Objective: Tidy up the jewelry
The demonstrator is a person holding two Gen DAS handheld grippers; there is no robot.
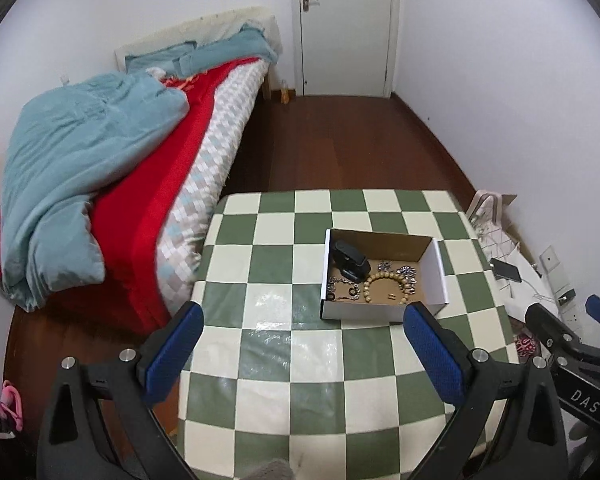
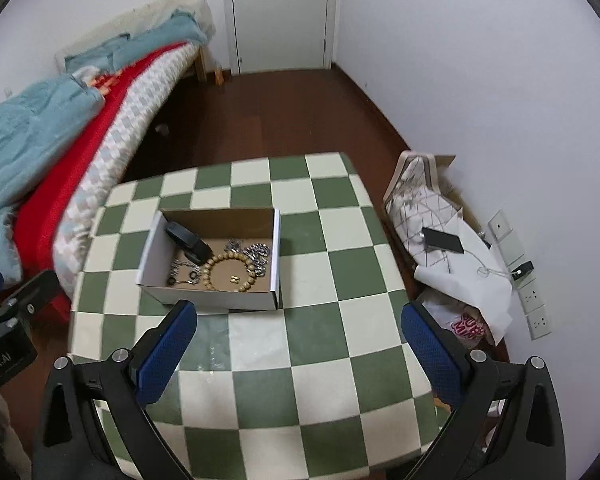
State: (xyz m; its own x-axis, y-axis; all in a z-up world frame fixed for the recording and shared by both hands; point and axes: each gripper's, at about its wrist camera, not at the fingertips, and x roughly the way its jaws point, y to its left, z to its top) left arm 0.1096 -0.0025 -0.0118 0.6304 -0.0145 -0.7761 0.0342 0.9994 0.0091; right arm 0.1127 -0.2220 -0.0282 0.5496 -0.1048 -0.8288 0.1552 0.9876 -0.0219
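Observation:
An open white cardboard box (image 1: 360,311) (image 2: 216,298) stands on the green and cream checkered table (image 1: 260,248) (image 2: 340,264). Inside lie a wooden bead bracelet (image 1: 384,280) (image 2: 228,260), several silver chain pieces (image 1: 406,272) (image 2: 258,254), small dark rings (image 1: 354,291) (image 2: 192,276) and a black case (image 1: 350,260) (image 2: 188,242). My left gripper (image 1: 302,316) is open and empty, above the table short of the box. My right gripper (image 2: 298,314) is open and empty, just in front of the box. Part of the right gripper shows at the left wrist view's right edge (image 1: 572,336).
A bed (image 1: 100,168) (image 2: 40,148) with a blue quilt and red sheet runs along the table's left. A phone (image 1: 508,270) (image 2: 442,240) lies on papers right of the table, near wall sockets (image 2: 534,300). A white door (image 1: 344,28) is at the far end.

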